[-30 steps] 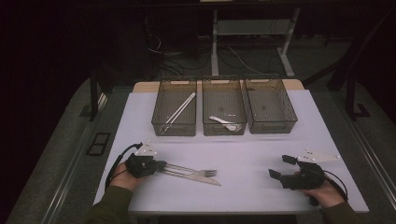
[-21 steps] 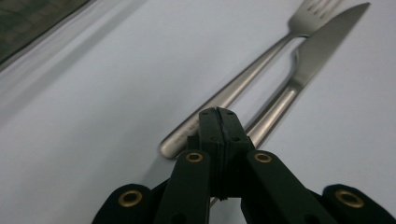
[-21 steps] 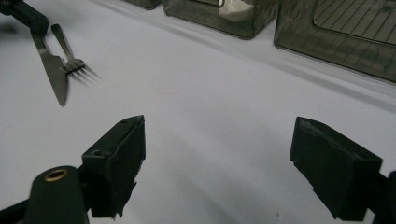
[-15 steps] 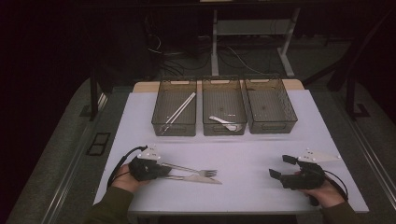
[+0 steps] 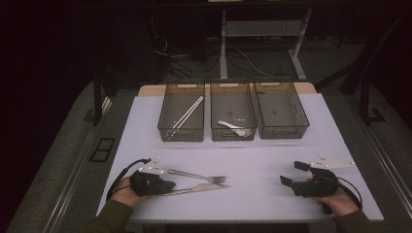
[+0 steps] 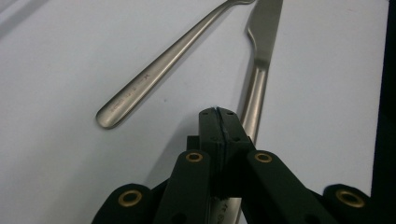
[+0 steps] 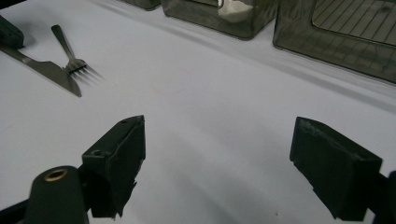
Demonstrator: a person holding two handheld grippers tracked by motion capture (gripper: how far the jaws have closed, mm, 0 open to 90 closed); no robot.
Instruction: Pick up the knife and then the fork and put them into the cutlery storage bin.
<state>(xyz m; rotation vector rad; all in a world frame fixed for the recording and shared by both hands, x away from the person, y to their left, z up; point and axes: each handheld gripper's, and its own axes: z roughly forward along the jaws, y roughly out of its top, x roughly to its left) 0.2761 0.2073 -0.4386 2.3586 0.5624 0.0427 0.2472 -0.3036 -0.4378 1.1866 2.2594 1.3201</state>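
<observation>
My left claw (image 6: pixel 218 112) is pinched onto the knife (image 6: pixel 259 65) handle, low on the bench (image 5: pixel 272 160) at about 7 o'clock, with the fork (image 5: pixel 197 175) just beside it. My right claw (image 7: pixel 224 172) hangs wide open at 5 o'clock.

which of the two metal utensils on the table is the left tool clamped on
The silver table knife: the left tool has its jaws shut over the knife's handle, while the silver fork lies free beside it, untouched.

Wide bare table (image 5: pixel 272 155) across frame centre, open passage. Three bins (image 5: pixel 233 116) block upper middle. Fork (image 5: pixel 199 175) and knife (image 5: pixel 197 189) lie lower left, just beside left tool (image 5: pixel 167 187).
</observation>
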